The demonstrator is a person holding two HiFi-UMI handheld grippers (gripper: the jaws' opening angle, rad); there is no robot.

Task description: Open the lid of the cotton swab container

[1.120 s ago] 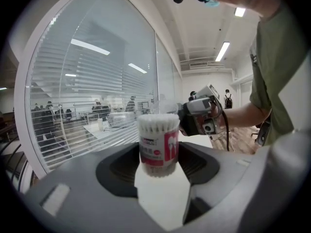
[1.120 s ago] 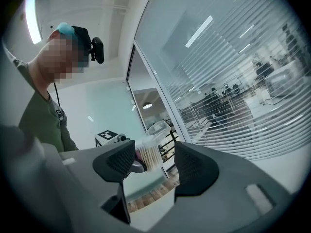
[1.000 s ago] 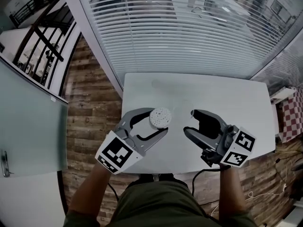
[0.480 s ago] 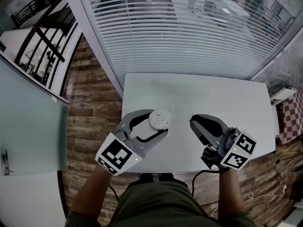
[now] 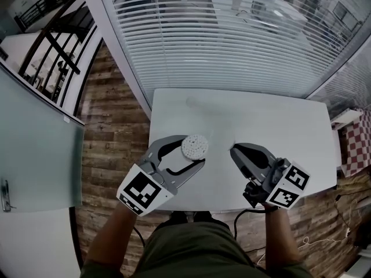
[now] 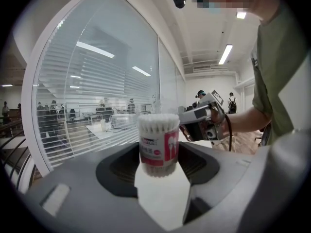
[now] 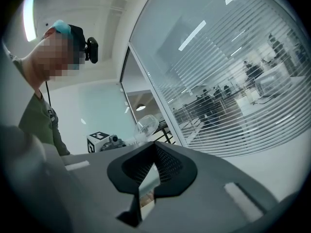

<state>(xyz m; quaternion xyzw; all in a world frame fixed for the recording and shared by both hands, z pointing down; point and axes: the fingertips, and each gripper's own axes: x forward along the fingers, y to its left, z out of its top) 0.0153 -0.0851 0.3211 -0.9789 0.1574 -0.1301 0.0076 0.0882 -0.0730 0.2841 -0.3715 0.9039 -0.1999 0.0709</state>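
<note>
The cotton swab container is a round tub packed with white swabs, with a pink-and-white label. It stands upright on the white table. My left gripper holds it by the sides, one jaw on each side. My right gripper rests to its right with jaws shut and nothing visible between the tips. In the right gripper view a clear rounded piece shows just past the tips. I cannot tell whether it touches them.
The table's near edge runs under both hands. A curved glass wall with slatted blinds stands behind the table. Wooden floor lies to the left, and a cable hangs from the right gripper.
The right gripper's jaws, wide apart a second ago, have closed and it has drawn slightly back. The left gripper and container have barely moved.
</note>
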